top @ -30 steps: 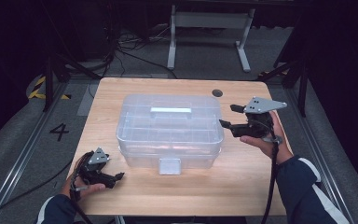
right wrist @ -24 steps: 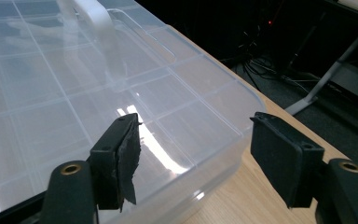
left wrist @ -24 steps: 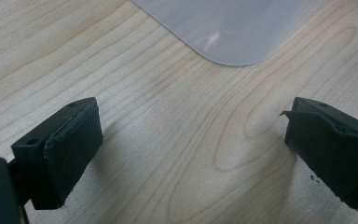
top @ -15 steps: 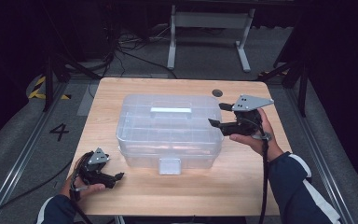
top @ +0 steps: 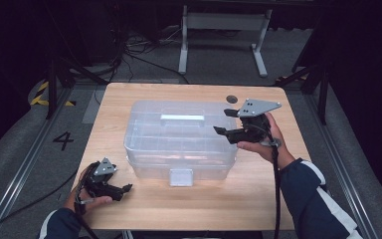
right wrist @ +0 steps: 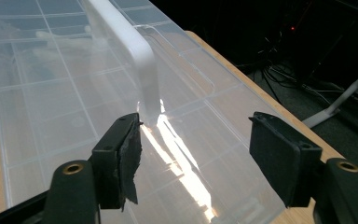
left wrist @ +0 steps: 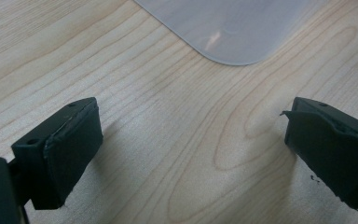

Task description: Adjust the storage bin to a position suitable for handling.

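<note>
From above, I see a pale wooden bench (top: 258,209) on a grey floor (top: 30,149) marked with a "4", with a dark room and a white stand (top: 224,22) behind. A clear plastic box (top: 179,142), lid shut, sits mid-bench. My right gripper (top: 225,122) hovers at its right end, fingers spread on nothing. My left gripper (top: 124,189) rests low near the front left corner, apart from the box; its fingers are too small for me to judge.

On the left gripper view, the fingers (left wrist: 70,149) stand wide apart over bare wood grain, and a rounded corner of the box (left wrist: 228,28) is cut off at the top.

On the right gripper view, the fingers (right wrist: 121,158) are spread above the lid beside the white handle (right wrist: 135,56). Glare and the cloudy plastic hide the contents.
</note>
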